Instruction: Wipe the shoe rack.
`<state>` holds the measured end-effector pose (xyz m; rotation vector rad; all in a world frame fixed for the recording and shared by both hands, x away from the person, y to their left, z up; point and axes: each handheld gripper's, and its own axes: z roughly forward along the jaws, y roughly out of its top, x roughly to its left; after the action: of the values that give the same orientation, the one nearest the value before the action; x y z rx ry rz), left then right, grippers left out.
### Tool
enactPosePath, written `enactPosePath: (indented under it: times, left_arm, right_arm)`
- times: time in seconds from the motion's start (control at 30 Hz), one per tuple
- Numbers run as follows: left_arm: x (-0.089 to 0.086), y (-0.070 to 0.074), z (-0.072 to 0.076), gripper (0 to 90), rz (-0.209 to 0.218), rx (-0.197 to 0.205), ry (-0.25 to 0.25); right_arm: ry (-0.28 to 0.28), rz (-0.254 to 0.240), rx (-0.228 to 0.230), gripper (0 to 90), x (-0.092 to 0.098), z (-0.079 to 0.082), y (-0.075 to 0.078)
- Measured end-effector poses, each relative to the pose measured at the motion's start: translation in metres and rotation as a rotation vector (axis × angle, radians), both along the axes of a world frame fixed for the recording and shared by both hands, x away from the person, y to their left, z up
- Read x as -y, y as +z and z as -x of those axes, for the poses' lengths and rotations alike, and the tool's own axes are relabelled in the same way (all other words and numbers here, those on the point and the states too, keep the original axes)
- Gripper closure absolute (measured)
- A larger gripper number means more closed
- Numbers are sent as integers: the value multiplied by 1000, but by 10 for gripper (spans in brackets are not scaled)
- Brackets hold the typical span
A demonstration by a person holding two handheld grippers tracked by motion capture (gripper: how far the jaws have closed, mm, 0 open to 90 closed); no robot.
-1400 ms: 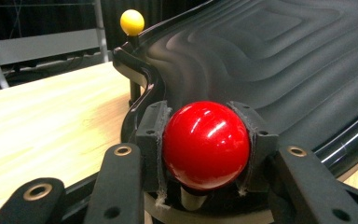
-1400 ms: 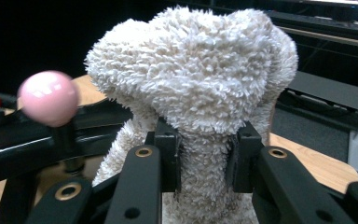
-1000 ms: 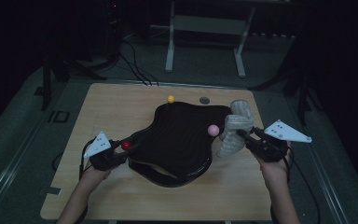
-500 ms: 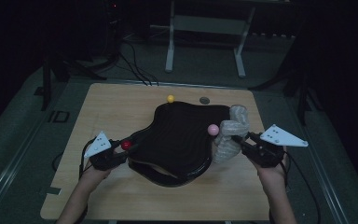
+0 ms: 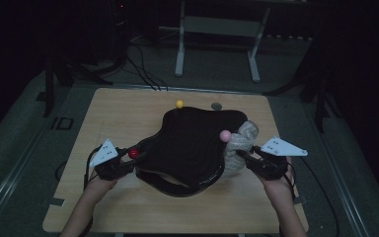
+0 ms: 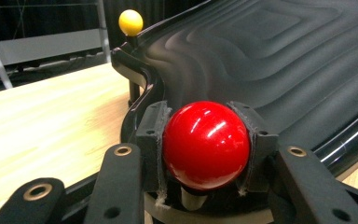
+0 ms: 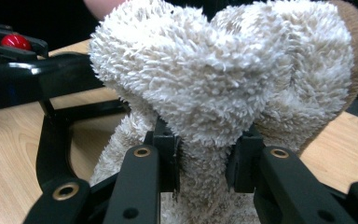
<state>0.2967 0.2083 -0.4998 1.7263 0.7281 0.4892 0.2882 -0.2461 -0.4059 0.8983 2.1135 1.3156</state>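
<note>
My left gripper [image 6: 205,154] clamps the red knob [image 6: 206,144] of the black tray [image 5: 192,143]; my right gripper [image 7: 200,158] pinches the fluffy sock [image 7: 223,79] beside it.

Light wooden table [image 5: 128,207]; black ridged stand [image 5: 187,148] at centre, small grey disc [image 5: 216,105] behind

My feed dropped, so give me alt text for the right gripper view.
The right gripper has its fingers clamped on a bunched, fluffy cream towel above a wooden table. A black tray with a red knob sits behind.
</note>
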Motion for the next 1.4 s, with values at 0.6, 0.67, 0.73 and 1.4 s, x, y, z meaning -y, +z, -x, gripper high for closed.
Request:
enactPosePath:
  times: [0.6,0.67,0.73,1.4]
  left_arm:
    - [0,0,0,594,-7,7,-3]
    - [0,0,-1,594,-8,6,-4]
    - [-1,0,-1,594,-8,5,-5]
    - [-19,11,2,474,48,-36,-38]
  right_arm:
    - [-77,-32,41,695,17,-5,13]
    - [-88,-35,43,696,20,-8,16]
    - [-91,-7,26,696,19,-13,12]
    - [-93,-24,30,696,26,-19,20]
